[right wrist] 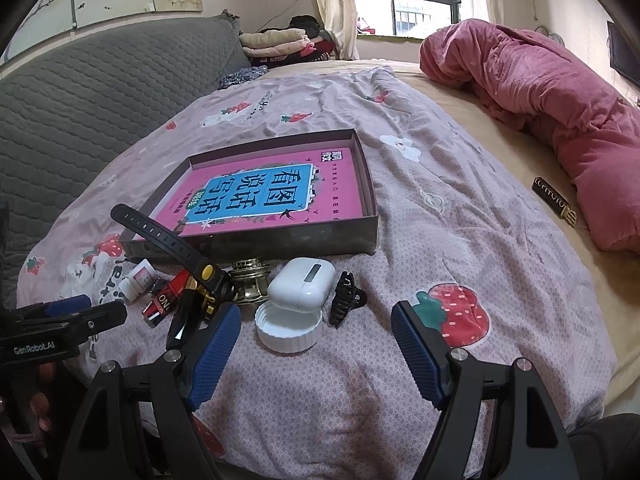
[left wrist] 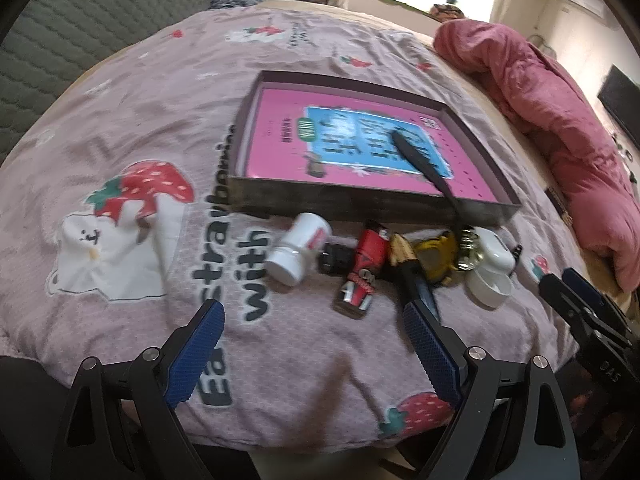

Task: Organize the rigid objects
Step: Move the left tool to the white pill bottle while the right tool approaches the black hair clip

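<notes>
Lying beyond right tool [right wrist: 316, 340]: cap [right wrist: 289, 327]

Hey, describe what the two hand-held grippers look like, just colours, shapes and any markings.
The left hand-held gripper and the right hand-held gripper match: black angular frames with silver pivot bolts and two blue fingers textured with a fine diamond grid. In the right wrist view, the left one's black body reads "GenRobot.AI" in white.

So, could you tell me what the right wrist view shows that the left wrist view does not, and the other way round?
Only the right wrist view shows the black hair claw and a dark gold-lettered item by the pink blanket. Only the left wrist view shows the large strawberry mushroom print. Both show the box holding the pink book, the white earbud case, white cap, white bottle and watch.
</notes>
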Demonstrator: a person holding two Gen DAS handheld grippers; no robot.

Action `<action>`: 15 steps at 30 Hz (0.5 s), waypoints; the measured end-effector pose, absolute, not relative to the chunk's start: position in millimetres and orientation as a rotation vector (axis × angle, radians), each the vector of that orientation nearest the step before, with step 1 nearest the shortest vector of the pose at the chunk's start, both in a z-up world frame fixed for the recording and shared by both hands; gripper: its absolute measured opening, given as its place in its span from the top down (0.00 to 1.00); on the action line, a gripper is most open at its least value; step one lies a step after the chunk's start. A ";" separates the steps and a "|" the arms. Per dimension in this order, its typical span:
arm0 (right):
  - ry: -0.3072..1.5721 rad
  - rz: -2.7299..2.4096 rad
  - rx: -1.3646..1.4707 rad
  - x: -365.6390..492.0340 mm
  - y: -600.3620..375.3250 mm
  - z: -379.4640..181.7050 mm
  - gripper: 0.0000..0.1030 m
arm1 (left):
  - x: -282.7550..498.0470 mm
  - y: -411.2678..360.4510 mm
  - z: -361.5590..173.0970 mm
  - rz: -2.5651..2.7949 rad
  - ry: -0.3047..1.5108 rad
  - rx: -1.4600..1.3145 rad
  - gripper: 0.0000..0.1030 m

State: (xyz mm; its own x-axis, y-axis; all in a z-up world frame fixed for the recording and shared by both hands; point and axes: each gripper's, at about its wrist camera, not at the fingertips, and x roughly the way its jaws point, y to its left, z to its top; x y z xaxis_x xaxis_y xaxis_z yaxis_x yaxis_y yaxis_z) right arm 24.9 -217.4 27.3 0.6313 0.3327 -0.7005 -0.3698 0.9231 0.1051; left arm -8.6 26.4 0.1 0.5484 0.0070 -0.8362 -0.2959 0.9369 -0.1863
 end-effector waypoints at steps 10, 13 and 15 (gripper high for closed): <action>0.795 0.403 -0.033 26.6 -219.8 27.7 0.25 | -7.1 50.4 -3.7 0.240 0.983 -0.352 0.11; 0.798 0.397 -0.024 27.9 -222.1 27.5 0.25 | -4.0 52.6 -3.3 0.256 0.980 -0.330 0.11; 0.797 0.392 -0.019 29.0 -223.9 27.6 0.25 | -1.6 52.6 -3.5 0.261 0.978 -0.311 0.11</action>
